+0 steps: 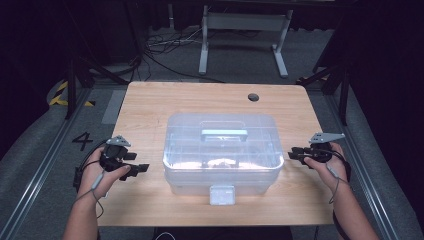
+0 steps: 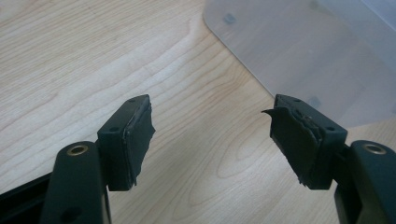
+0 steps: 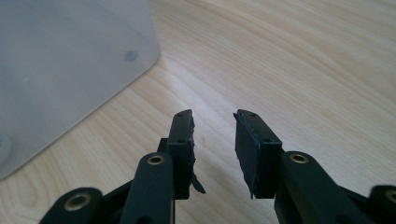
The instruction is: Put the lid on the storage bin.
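Wooden table [image 1: 150,107] carries a clear lidded box [image 1: 222,150] at its middle, with the left gripper [image 2: 212,135] spread wide and the right gripper [image 3: 214,140] narrowly parted, both empty, flanking it. It looks stiff, light and slippery; the lid handle [image 1: 224,134] or front latch [image 1: 222,194] seem the best holds.

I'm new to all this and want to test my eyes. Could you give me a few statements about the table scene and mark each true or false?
1. The clear plastic storage box with a handle on its lid sits in the middle of the wooden table. True.
2. The left gripper grips the box. False: its jaws are apart over bare wood, holding nothing.
3. The box's lid is off. False: it is on.
4. The right gripper is beside the box, its jaws holding nothing. True.
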Motion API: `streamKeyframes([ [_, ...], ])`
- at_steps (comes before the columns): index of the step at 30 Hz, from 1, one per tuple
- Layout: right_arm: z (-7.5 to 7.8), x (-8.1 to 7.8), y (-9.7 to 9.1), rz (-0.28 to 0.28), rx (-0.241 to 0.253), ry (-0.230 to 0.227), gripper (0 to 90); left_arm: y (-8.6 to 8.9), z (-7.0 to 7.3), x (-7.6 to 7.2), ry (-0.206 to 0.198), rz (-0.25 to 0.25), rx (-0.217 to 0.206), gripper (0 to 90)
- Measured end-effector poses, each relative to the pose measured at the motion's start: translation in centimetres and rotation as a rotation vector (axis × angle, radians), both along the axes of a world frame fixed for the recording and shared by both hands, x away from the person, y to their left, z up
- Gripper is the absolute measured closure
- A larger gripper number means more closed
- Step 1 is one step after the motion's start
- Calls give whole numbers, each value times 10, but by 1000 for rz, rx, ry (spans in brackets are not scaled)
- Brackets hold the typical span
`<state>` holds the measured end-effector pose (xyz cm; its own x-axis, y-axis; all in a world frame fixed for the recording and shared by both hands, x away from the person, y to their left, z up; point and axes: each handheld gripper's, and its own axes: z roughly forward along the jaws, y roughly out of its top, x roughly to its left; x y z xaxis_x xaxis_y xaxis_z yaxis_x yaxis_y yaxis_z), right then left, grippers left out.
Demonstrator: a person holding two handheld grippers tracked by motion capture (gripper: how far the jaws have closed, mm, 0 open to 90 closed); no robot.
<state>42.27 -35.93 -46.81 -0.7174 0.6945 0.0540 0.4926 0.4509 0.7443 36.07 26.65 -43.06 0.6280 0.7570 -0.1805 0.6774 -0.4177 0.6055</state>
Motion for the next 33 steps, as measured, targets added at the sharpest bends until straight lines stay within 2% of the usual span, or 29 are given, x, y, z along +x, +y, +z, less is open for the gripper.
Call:
streamKeyframes([
  [11,-10,-11,12,69,4,-9,647,-1,0,0,5,-27,-6,305],
  [17,-18,-16,14,86,-6,-9,573,-1,0,0,4,-30,-9,305],
  [18,-19,-17,14,84,-3,-13,530,-1,0,0,4,-30,-13,305],
  [20,-21,-18,14,72,24,-48,311,-1,0,-1,5,-26,-19,306],
  [21,-22,-18,14,68,15,-76,231,-1,1,-1,7,-30,-16,306],
  [22,-24,-18,14,76,-20,-99,173,-1,1,-1,7,-31,-17,305],
  [23,-25,-18,15,89,-67,-91,142,-1,1,-1,7,-34,-17,305],
  [24,-26,-18,15,84,-68,-78,140,-1,1,-1,6,-33,-17,305],
  [26,-29,-18,17,53,-5,-72,151,-2,0,0,0,-31,-17,305],
  [33,-25,-18,17,50,43,-90,150,-1,1,0,-14,-20,-31,305],
])
